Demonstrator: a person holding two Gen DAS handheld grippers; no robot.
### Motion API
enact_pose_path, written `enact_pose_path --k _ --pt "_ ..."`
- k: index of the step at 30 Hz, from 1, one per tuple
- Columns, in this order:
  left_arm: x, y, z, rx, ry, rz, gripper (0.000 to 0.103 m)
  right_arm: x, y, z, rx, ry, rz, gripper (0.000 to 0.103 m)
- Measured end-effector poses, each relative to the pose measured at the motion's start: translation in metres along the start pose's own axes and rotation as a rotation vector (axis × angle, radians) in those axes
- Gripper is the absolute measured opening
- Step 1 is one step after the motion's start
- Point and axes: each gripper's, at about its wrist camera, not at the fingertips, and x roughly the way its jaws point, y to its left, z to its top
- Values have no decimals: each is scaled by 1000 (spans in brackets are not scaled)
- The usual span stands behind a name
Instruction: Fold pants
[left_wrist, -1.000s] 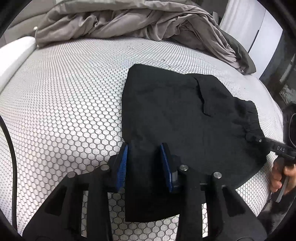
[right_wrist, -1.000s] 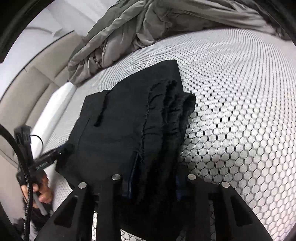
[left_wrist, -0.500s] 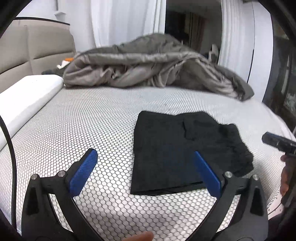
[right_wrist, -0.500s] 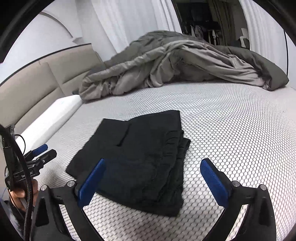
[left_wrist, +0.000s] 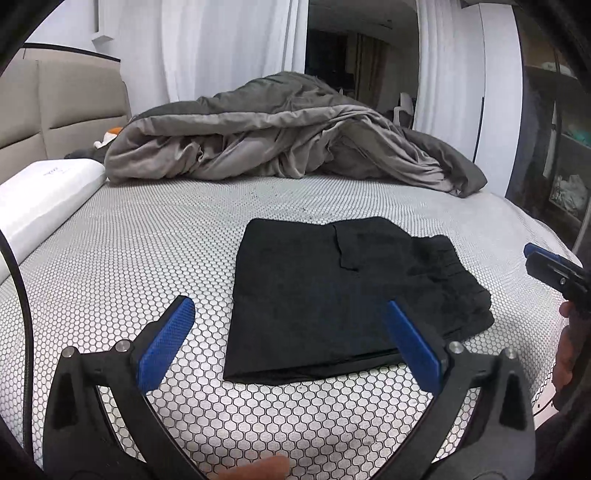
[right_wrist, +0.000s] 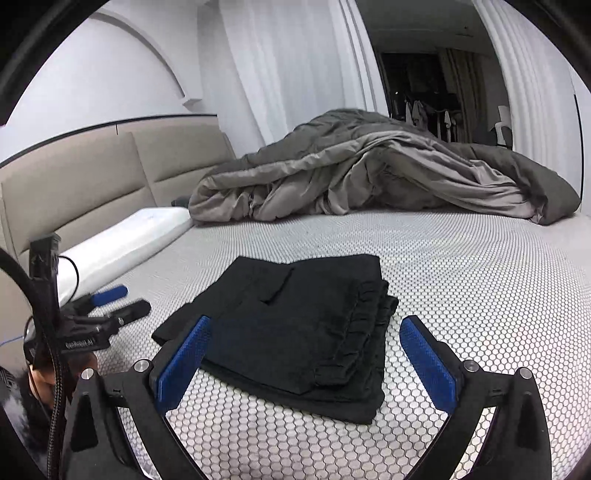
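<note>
Left wrist view: black pants (left_wrist: 325, 295) lie folded flat on the bed (left_wrist: 129, 258), left gripper (left_wrist: 291, 339) and right gripper (right_wrist: 303, 354) spread wide, empty, apparently finished.

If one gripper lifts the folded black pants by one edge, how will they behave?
The black pants are probably floppy: soft stacked layers would likely sag and unfold. The gathered waistband looks thicker, so that side may hang heavier.

Folded black pants (left_wrist: 332, 295) lie flat on the bed (left_wrist: 129, 266); the left gripper (left_wrist: 291, 325) hovers near, jaws wide apart.
</note>
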Motion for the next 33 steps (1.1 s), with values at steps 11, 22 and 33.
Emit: enact_pose_path --k 11,22,33 --pt "12 3 0 0 10 1 102 4 -5 -1 28 12 8 103" --pt "12 6 -1 11 2 -1 102 3 -7 -1 31 10 5 103" --pt "13 8 0 12 -4 1 102 4 -7 -2 24 16 -1 103"
